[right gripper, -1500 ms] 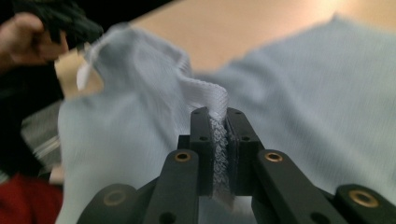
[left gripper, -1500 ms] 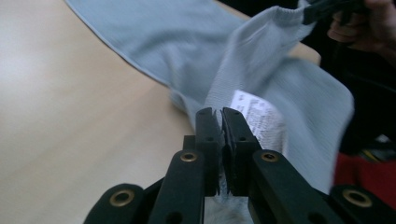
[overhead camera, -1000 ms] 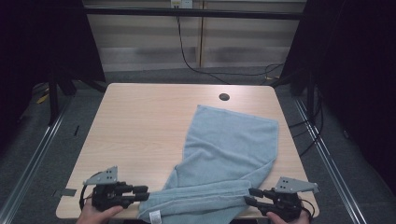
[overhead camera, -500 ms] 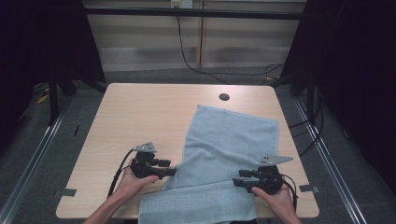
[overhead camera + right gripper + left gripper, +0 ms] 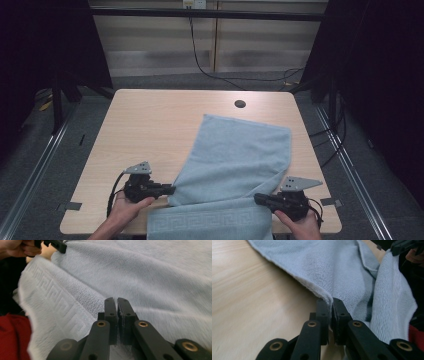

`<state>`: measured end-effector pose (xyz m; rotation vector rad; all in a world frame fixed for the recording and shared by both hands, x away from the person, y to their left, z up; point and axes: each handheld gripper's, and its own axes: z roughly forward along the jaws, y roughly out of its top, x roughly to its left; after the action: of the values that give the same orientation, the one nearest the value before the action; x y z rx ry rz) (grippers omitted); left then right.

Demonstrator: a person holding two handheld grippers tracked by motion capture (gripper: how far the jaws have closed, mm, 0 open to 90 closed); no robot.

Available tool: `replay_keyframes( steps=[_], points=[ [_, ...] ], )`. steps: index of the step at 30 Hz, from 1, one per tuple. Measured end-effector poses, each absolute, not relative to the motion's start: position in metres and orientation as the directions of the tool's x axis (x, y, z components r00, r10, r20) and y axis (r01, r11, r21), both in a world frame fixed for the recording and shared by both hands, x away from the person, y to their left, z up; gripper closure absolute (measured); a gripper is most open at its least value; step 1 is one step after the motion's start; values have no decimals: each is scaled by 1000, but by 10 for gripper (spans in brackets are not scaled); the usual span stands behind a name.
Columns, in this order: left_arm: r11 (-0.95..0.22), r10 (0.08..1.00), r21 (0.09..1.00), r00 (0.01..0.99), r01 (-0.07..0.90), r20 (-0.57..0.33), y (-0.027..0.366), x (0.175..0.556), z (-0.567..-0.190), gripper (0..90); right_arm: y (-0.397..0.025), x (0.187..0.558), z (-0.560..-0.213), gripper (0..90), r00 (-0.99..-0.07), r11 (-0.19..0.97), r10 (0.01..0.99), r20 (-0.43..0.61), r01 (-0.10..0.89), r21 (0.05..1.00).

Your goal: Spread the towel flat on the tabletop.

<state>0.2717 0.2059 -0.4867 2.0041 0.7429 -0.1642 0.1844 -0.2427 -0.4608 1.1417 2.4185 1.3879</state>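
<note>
A light blue towel (image 5: 235, 155) lies slanted across the right half of the wooden table (image 5: 145, 125). Its near end, with a key-pattern border (image 5: 210, 222), is folded at the table's front edge. My left gripper (image 5: 171, 189) is at the towel's left edge near the fold. In the left gripper view this gripper (image 5: 330, 301) is shut on that towel (image 5: 324, 267) edge. My right gripper (image 5: 257, 198) sits at the fold's right side. In the right gripper view it (image 5: 116, 300) is shut on a ridge of towel (image 5: 150, 272) beside the patterned border (image 5: 50, 295).
A round cable hole (image 5: 240, 104) sits at the table's far side. The table's left half is bare wood. Dark curtains and floor rails flank the table. A red garment (image 5: 12, 337) shows below the table's front edge.
Both grippers went forward from the front edge, carrying the towel's bunched near end onto the table and spreading it. Since half a second ago they have drawn slightly back and apart.
</note>
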Motion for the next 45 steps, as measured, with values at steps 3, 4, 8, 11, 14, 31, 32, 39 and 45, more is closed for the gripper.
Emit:
replay_keyframes(
  steps=[3, 4, 8, 11, 14, 31, 32, 39, 45],
  points=[
    [-351, 443, 737, 796, 578, -413, 222, 258, -488, 854, -238, 167, -460, 870, -733, 329, 639, 233, 535, 778],
    [-341, 439, 732, 789, 589, -430, 228, 253, -488, 854, -237, 161, -461, 869, -740, 335, 628, 242, 538, 774],
    [-321, 443, 731, 778, 602, -446, 245, 233, -489, 849, -235, 150, -468, 803, -753, 335, 592, 287, 553, 763],
    [-297, 434, 735, 772, 610, -465, 254, 227, -488, 817, -229, 152, -466, 730, -763, 351, 583, 279, 547, 760],
    [-281, 444, 764, 784, 581, -433, 253, 232, -485, 726, -222, 164, -461, 678, -764, 341, 584, 275, 538, 771],
    [-422, 528, 742, 807, 521, -267, 201, 295, -506, 638, -160, 194, -494, 511, -802, 492, 554, 226, 533, 688],
    [-423, 534, 741, 804, 521, -260, 203, 295, -506, 647, -160, 193, -493, 648, -804, 491, 551, 222, 528, 693],
    [-397, 588, 742, 771, 541, -247, 221, 282, -507, 732, -190, 190, -478, 900, -752, 410, 631, 190, 531, 741],
    [-359, 592, 733, 748, 578, -300, 224, 283, -508, 721, -198, 184, -472, 765, -752, 334, 597, 279, 549, 766]
  ],
)
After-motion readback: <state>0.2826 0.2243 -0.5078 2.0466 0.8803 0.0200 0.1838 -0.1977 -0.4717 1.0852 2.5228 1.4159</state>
